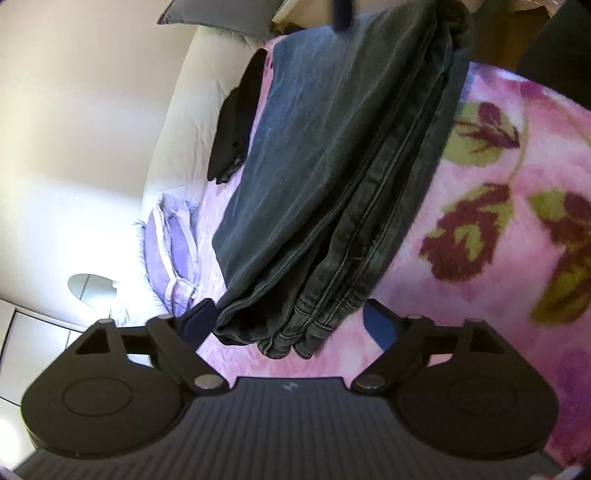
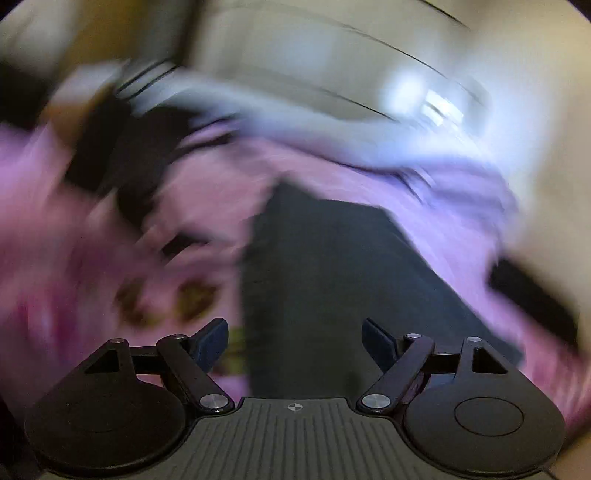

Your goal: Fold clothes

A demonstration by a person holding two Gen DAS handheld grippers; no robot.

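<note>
Dark grey jeans [image 1: 332,184] lie folded lengthwise in several layers on a pink floral blanket [image 1: 498,221]. Their hem ends [image 1: 280,332] sit between the fingers of my left gripper [image 1: 291,325], which is open and holds nothing. In the blurred right wrist view the jeans [image 2: 321,288] stretch away just in front of my right gripper [image 2: 295,339], which is open and empty above them.
A black garment [image 1: 232,133] lies beside the jeans near the bed's far edge. A lilac garment [image 1: 173,251] lies crumpled at the blanket's left edge. A grey pillow [image 1: 218,14] sits at the top. A white sheet [image 1: 184,110] borders the blanket.
</note>
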